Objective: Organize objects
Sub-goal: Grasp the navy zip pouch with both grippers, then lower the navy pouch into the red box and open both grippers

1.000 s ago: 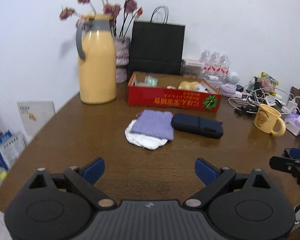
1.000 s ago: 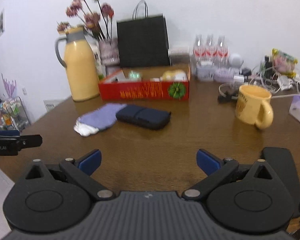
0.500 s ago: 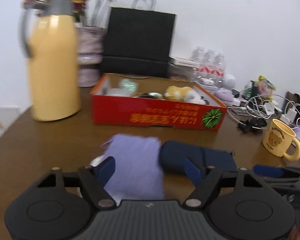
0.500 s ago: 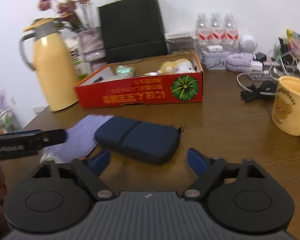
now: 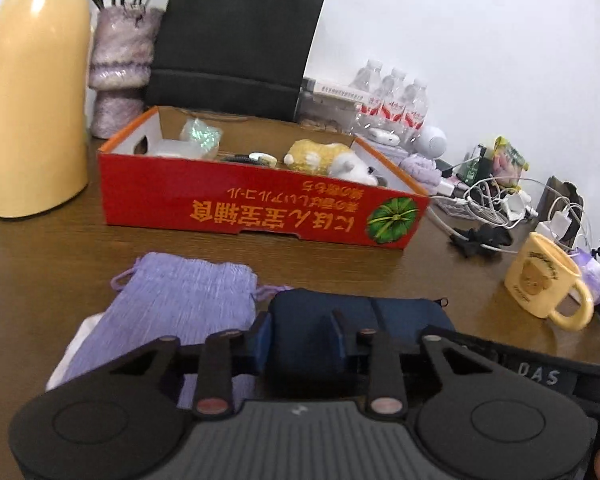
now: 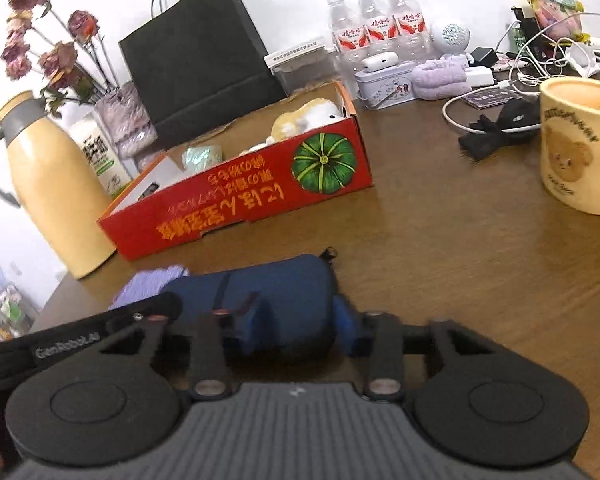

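Pinching navy pouch (image 5: 360, 320) from both ends: left claw (image 5: 302, 334), right claw (image 6: 298, 320).

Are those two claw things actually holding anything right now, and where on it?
Both close on the navy zip case: the left gripper around its left end, the right gripper around its right end. It looks gripped, though blur hides firm contact.

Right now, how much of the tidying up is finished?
Partly. The red box already holds a plush toy and some small things. Both the left gripper and the right gripper have their fingers around the navy pouch, which is on the table. The purple bag lies outside the box.
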{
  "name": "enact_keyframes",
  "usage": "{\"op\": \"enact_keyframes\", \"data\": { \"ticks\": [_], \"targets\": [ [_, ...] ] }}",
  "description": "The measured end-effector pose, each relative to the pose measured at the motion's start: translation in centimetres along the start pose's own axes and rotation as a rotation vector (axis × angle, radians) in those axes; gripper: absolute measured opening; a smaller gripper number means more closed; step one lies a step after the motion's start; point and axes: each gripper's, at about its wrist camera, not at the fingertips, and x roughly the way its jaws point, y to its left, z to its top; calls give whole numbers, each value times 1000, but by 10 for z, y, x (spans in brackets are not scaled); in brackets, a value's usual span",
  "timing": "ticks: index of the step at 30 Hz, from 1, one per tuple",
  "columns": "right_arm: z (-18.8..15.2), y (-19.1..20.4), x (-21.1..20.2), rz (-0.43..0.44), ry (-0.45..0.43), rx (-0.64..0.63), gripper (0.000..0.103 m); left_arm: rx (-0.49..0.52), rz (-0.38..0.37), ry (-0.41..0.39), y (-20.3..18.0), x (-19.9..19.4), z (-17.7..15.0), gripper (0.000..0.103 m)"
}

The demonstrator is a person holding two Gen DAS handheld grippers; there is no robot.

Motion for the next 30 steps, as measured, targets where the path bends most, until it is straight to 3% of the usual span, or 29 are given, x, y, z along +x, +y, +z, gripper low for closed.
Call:
{"op": "enact_keyframes", "data": {
  "ticks": [5, 8, 14, 17, 19, 20, 21, 22, 23, 27, 30],
  "targets": [
    [-27, 7, -62, 8, -5, -119, 31, -101, -11, 34, -14, -66, -41, 20],
    [-55, 2, -92, 39, 52, -106, 29, -147, -1, 60, -18, -96, -67, 17],
    [-84, 7, -131, 46, 47, -135, 27, -119, 15, 66, -29, -129, -96, 16],
    [-86, 2, -134, 52, 49, -113, 29, -128, 17, 65, -29, -131, -98, 27],
    [-87, -2, -132, 60, 52, -92, 37, -131, 23, 84, -30, -128, -99, 52],
    [-87, -4, -132, 60, 50, -87, 40, -136, 24, 87, -29, -127, -100, 52],
    [-88, -6, -132, 62, 50, -87, 42, -140, 13, 86, -28, -126, -101, 48],
    [-89, -7, -130, 71, 52, -82, 42, -145, -14, 87, -27, -126, -101, 31],
    [-88, -9, -128, 92, 59, -71, 38, -153, -53, 88, -26, -126, -99, 30],
    [-75, -4, -125, 85, 23, -81, 26, -141, -49, 62, -24, -116, -82, 21],
    [-37, 6, -119, 99, -50, -106, 26, -116, -86, -21, -16, -107, -35, 21]
  ]
}}
